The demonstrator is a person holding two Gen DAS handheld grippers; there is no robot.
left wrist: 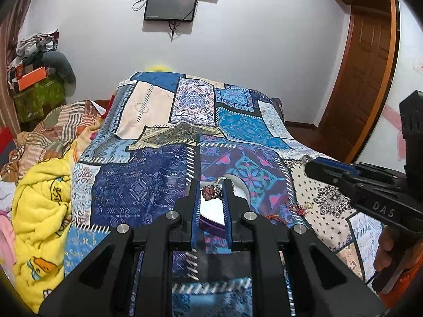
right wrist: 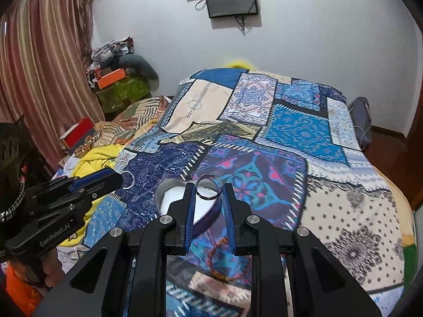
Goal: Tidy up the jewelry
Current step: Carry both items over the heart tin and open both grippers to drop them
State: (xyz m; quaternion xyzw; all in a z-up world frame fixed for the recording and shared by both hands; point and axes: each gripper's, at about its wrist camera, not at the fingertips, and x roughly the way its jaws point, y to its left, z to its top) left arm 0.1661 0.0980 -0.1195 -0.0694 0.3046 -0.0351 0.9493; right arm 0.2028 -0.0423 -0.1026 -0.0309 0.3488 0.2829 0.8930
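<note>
The left gripper (left wrist: 210, 194) is clamped on a reddish-stoned ring (left wrist: 211, 193), held above the heart-shaped box (left wrist: 244, 185) on the bed (left wrist: 148, 185). The right gripper (right wrist: 208, 191) pinches a silver band (right wrist: 208, 188) over the same box (right wrist: 165, 192). Lower each ring in turn, release gently inside the rim; the bracelet (right wrist: 219, 259), possibly beaded, waits nearby.

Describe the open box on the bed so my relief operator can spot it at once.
Start from the patchwork bedspread covering the bed. Near its close edge, just beyond both grippers, sits the heart-shaped box. It is the only container there: purple wall, white inside, open top.
</note>
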